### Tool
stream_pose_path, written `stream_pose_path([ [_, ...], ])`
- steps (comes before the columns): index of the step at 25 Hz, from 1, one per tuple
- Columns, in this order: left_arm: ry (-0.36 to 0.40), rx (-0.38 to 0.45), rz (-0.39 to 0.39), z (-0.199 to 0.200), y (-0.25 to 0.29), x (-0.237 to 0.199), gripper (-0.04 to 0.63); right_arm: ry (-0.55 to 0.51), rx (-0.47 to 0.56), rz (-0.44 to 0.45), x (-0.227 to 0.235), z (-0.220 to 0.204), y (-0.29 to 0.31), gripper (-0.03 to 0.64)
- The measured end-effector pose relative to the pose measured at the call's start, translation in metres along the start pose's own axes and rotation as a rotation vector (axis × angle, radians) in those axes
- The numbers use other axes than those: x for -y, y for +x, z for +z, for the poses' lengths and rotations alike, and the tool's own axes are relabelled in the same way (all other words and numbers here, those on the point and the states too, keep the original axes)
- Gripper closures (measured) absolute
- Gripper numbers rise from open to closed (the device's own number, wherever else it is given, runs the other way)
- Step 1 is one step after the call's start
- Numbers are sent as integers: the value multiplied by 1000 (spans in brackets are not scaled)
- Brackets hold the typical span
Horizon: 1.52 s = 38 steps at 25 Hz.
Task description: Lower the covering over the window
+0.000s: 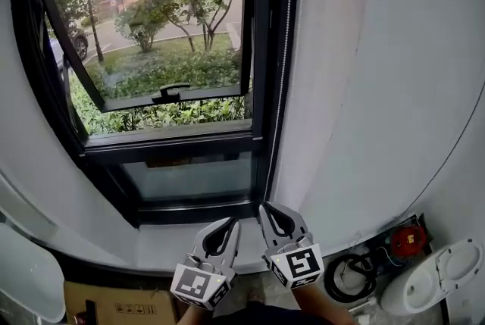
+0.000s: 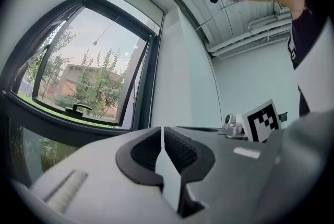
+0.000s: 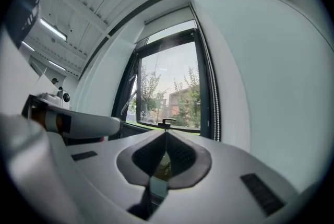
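Two tongs are held side by side low before the window, both pointing at it. The left tongs have their jaws pressed together with nothing between them. The right tongs are likewise closed and empty. Neither touches the frame. The covering shows as a pale band along the window's top edge, and the glass below it is fully exposed, with trees and a building visible outside. A bead chain hangs down the right side of the dark frame, against the white wall, apart from both tongs. The opening sash is tilted outward, its handle on the lower rail.
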<state>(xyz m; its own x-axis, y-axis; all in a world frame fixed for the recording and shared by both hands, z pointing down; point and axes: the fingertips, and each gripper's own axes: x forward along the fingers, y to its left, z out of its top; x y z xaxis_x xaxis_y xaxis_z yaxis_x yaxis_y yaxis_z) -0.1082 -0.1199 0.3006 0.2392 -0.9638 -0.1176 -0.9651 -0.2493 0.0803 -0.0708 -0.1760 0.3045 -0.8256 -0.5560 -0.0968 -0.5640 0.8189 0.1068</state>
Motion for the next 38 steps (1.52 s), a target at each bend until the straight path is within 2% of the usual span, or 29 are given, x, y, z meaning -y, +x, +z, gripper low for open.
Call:
stream_pose_path([
  [7, -15, 7, 17, -10, 40, -41, 592, -19, -8, 39, 9, -14, 53, 604],
  [10, -13, -4, 1, -14, 51, -49, 592, -18, -11, 16, 14, -17, 61, 604],
  [15, -14, -8, -69, -20, 81, -59, 592, -9, -33, -51, 28, -24, 69, 604],
  [19, -33, -26, -157, -15, 113, -58, 592, 5, -55, -121, 42, -16, 73, 604],
  [27, 23, -42, -303, -14, 169, -64, 591, -31, -54, -247, 66, -11, 78, 603],
  [34, 32, -73, -372, -20, 203, -66, 543, -30, -66, -317, 80, -4, 81, 603],
  [38, 35, -80, -394, -20, 221, -68, 529, -71, -56, -332, 82, 2, 84, 603],
])
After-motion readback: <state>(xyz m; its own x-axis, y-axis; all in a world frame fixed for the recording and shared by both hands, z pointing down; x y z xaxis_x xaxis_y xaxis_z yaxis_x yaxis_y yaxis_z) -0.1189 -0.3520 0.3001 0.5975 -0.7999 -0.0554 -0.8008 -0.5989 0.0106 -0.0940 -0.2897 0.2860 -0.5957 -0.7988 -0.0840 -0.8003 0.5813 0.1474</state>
